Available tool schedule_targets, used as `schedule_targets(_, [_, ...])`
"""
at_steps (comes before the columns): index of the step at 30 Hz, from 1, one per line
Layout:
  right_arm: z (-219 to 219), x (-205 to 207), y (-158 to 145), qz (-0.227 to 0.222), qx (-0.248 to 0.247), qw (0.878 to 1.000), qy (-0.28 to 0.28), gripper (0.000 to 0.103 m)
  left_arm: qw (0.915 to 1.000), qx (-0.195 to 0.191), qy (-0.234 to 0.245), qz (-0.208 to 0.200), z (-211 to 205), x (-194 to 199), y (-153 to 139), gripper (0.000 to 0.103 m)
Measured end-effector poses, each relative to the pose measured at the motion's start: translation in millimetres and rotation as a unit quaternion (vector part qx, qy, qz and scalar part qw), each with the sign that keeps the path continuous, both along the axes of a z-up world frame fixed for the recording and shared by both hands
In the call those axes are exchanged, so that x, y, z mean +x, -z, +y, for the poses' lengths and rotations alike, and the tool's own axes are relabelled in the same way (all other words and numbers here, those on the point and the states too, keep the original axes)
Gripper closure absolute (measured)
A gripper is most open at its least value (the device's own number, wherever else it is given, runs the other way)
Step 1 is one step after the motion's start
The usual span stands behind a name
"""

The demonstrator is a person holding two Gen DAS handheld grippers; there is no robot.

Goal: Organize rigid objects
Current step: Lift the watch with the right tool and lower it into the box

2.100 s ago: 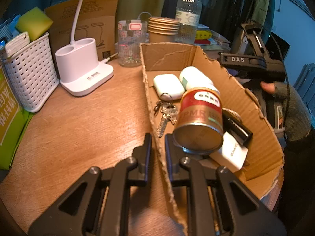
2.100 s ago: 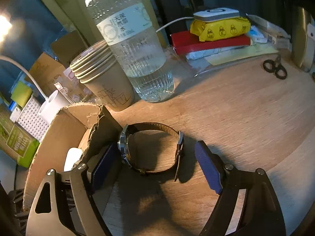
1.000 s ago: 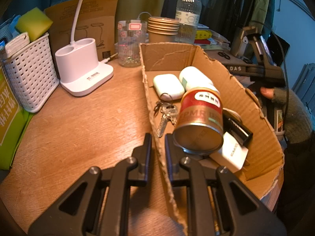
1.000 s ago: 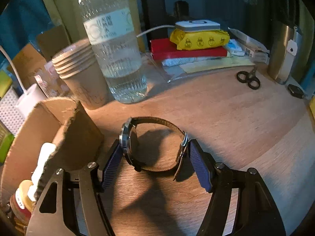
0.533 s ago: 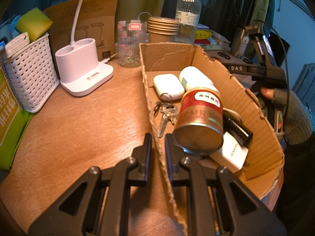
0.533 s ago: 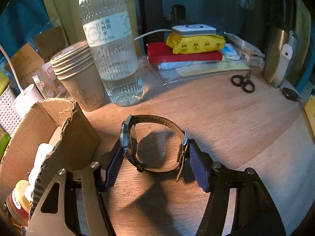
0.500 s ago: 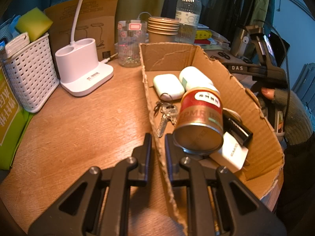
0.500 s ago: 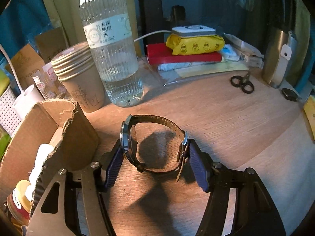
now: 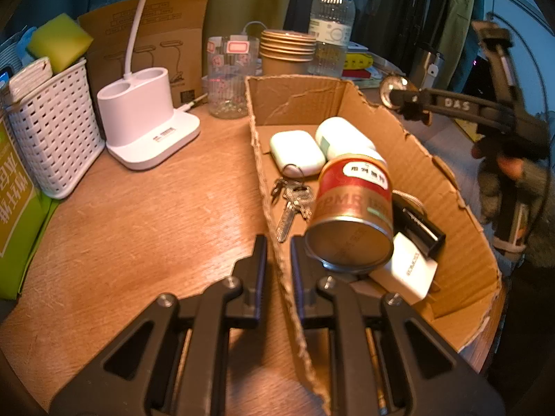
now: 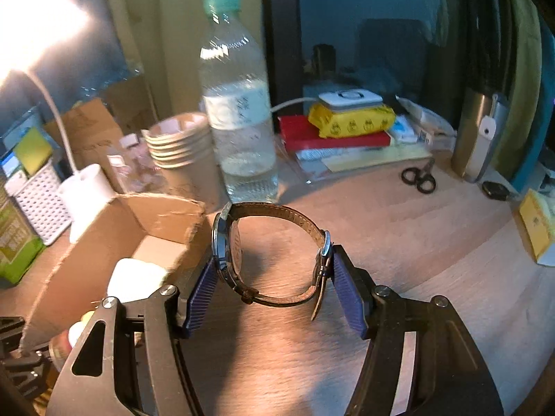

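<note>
**Watch Gripped for the Box**

While the box (image 9: 409, 145) is steadied, the watch (image 10: 274, 253) is held across the right gripper (image 10: 274, 274), whose jaws stand about half open and are pressed on it: the case is met by the left pad, the buckle by the right. Gripped on these two hard ends, the looped strap is kept from collapsing, and the watch appears to be clear of the table (image 10: 416, 242). To the left of these jaws, the box's torn corner is seen near. The near wall of the box is pinched between the almost shut jaws of the left gripper (image 9: 278, 260), probably so that the box cannot slide. Just right of those jaws, a can (image 9: 352, 215) and keys (image 9: 291, 201) are already lying inside.
</note>
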State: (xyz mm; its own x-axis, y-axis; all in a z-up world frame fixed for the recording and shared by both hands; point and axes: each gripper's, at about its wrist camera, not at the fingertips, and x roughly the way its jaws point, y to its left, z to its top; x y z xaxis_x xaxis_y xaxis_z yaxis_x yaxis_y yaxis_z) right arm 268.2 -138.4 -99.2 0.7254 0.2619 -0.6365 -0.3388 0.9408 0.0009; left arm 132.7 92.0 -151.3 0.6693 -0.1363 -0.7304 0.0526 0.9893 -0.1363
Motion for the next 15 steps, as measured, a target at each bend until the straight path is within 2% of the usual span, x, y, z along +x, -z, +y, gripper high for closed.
schedule_targets(15, [31.7, -51.7, -36.6, -0.049, 0.002, 0.997, -0.059, 0.036, 1.0000, 0.000, 0.000, 0.000, -0.1, 0.0, 0.0, 0.089])
